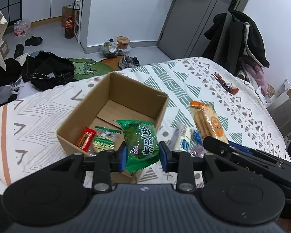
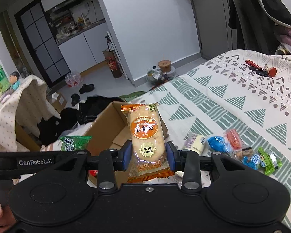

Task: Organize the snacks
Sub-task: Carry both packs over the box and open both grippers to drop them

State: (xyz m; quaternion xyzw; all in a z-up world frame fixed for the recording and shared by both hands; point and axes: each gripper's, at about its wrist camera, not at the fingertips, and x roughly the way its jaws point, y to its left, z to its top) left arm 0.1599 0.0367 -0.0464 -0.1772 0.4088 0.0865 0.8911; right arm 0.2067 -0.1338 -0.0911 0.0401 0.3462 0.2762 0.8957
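My left gripper (image 1: 143,153) is shut on a green snack packet (image 1: 140,141), held above the near edge of an open cardboard box (image 1: 161,104) on the bed. A red packet (image 1: 85,138) and a green-and-white packet (image 1: 103,139) lie inside the box. My right gripper (image 2: 148,154) is shut on an orange rice-cracker packet (image 2: 144,136), held upright just right of the box (image 2: 104,128). The same cracker packet (image 1: 207,121) and the right gripper's body show at the right of the left wrist view. The green packet (image 2: 74,142) shows at the left of the right wrist view.
Several loose snacks (image 2: 232,147) lie on the patterned bedspread (image 2: 242,101) to the right of the box. Keys with a red tag (image 2: 261,69) rest farther back. Dark clothes (image 1: 48,69) and shoes lie on the floor beyond the bed; a coat-draped chair (image 1: 236,36) stands behind.
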